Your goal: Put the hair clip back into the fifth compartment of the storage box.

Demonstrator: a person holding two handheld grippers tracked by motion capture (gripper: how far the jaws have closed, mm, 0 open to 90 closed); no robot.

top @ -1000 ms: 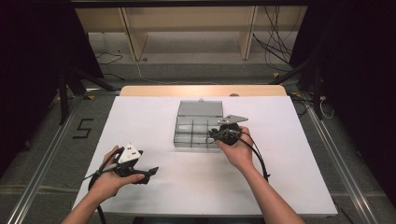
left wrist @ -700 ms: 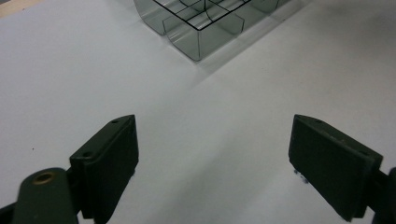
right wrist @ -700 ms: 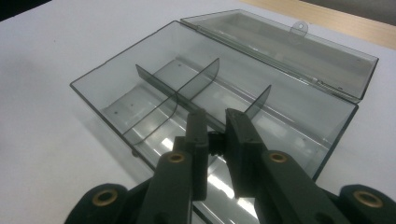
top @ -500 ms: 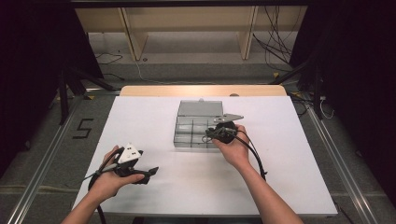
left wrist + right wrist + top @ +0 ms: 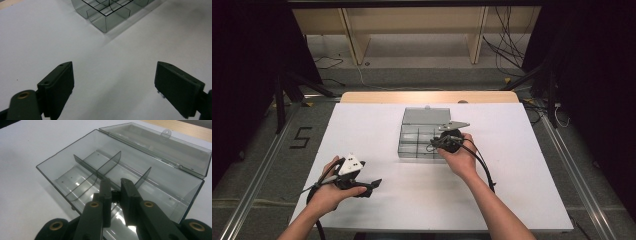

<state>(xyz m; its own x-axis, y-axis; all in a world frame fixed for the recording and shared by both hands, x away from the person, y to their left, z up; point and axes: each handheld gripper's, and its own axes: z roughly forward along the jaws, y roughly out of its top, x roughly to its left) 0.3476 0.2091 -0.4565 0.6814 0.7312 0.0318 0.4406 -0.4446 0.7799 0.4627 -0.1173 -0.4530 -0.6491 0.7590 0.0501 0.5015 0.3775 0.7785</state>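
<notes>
Tabletop (image 5: 377,125) white under my view, carrying a clear compartment box (image 5: 424,135) at its middle, lid (image 5: 160,145) thrown back toward the far edge. My right claw (image 5: 115,187) sits over the box's near right part, jaws nearly closed, pinching a small dark piece I cannot make out. My left claw (image 5: 113,85) rests near left, well apart, jaws wide and empty.

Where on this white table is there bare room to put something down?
Plenty: the white table lies bare right of the clear compartment box, left of the box up to the table edge, and along the near edge between the left gripper and right gripper. It is crowded where the right gripper reaches into the box.
</notes>
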